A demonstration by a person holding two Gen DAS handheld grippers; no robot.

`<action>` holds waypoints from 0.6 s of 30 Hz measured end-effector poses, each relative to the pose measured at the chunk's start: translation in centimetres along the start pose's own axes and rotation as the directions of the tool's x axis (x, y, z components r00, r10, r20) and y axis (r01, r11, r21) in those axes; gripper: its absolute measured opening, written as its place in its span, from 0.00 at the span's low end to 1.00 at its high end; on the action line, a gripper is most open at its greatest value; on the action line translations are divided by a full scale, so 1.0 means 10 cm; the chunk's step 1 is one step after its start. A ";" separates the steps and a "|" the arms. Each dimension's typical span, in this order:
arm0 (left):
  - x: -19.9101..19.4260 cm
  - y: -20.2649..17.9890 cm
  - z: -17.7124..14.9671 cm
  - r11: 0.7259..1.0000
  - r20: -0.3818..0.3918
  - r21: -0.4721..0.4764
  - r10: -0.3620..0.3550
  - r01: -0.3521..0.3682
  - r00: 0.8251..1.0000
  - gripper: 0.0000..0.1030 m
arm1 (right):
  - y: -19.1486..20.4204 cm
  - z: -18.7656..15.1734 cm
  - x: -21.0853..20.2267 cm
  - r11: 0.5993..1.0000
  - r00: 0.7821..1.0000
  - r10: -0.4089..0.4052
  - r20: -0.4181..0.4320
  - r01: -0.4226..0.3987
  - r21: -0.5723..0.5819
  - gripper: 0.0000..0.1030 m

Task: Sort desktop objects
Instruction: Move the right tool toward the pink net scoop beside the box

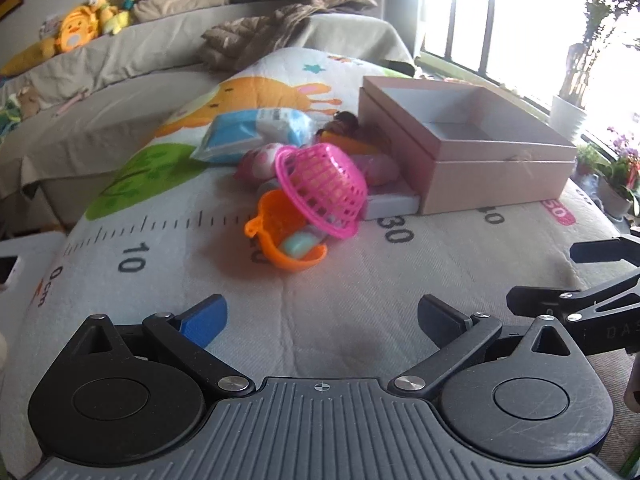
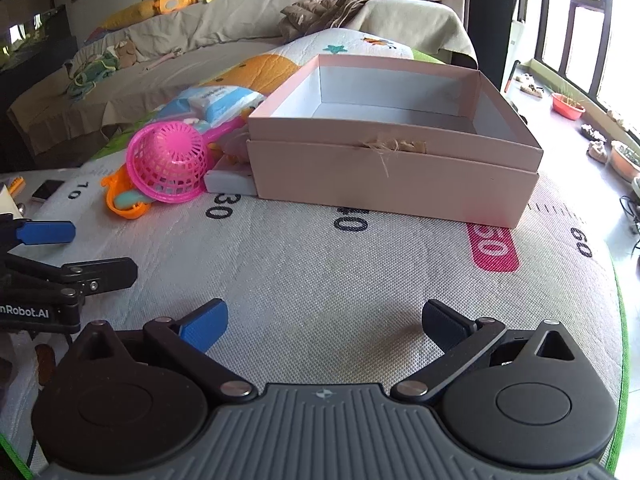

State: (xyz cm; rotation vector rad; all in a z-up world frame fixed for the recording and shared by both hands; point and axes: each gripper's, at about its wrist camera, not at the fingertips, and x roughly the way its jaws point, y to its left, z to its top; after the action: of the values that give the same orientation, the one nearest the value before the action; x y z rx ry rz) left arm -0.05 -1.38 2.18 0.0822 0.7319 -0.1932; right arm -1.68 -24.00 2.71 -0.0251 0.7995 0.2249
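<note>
A pile of toys lies on the ruler-printed mat left of an open, empty pink box [image 1: 472, 152] [image 2: 392, 148]. The pile holds a tipped pink basket [image 1: 324, 188] [image 2: 168, 164], an orange cup [image 1: 280, 236] [image 2: 124, 200] with a pale green piece inside, a blue-white packet [image 1: 252, 132] [image 2: 216, 100] and a white flat box [image 1: 394, 204] [image 2: 230, 180]. My left gripper [image 1: 322, 316] is open and empty, short of the pile. My right gripper [image 2: 324, 320] is open and empty, in front of the box. Each gripper shows at the edge of the other's view.
A sofa with a brown jacket [image 2: 360, 0] and plush toys [image 1: 80, 28] stands behind the mat. Plant pots [image 2: 568, 106] sit by the windows at right. A phone [image 2: 47, 190] lies at the mat's left edge.
</note>
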 end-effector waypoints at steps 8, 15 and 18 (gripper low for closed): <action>0.11 0.15 0.16 0.997 0.054 0.049 0.062 -0.064 0.997 1.00 | 0.31 0.23 -0.36 0.975 0.971 -0.023 0.239 0.075 -0.210 1.00; 0.28 0.53 0.36 0.974 0.070 -0.011 0.226 -0.225 0.972 1.00 | 0.81 0.49 -0.20 0.928 0.962 0.098 0.256 0.005 -0.372 0.77; 0.18 0.74 0.36 0.972 0.074 -0.065 0.230 -0.226 0.970 1.00 | 0.96 0.61 -0.05 0.909 0.961 0.133 0.241 -0.021 -0.415 0.77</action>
State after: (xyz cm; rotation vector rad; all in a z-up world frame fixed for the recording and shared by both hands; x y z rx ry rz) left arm 5.16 5.13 3.67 0.1040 0.6409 0.0437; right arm 0.31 -14.02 7.91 -0.3545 0.4742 0.4606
